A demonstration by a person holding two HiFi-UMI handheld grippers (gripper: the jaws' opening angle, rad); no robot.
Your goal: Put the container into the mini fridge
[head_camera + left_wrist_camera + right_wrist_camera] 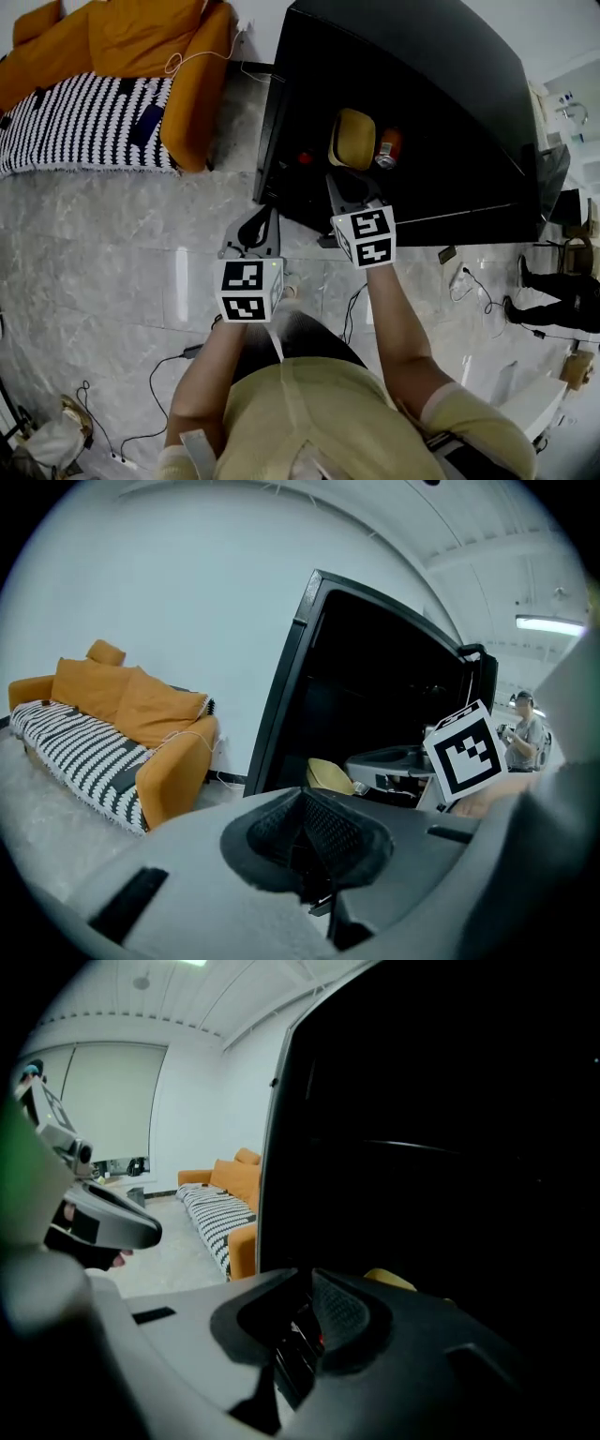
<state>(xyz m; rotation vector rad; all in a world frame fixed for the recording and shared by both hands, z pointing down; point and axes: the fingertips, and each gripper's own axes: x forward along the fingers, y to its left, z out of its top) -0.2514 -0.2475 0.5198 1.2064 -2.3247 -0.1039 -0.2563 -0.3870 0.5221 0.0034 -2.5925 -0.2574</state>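
Head view shows the big black mini fridge (441,84) just in front of both grippers. The round yellow container (354,139) sits inside it, right ahead of the right gripper (345,187), beside what looks like a small red can (387,148). The right gripper is clenched with nothing in it. The left gripper (255,225) is clenched and empty too, by the fridge's front edge.

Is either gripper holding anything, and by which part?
Nothing held: left gripper and right gripper are both shut, empty; the rounded yellow container sits inside the black mini fridge.
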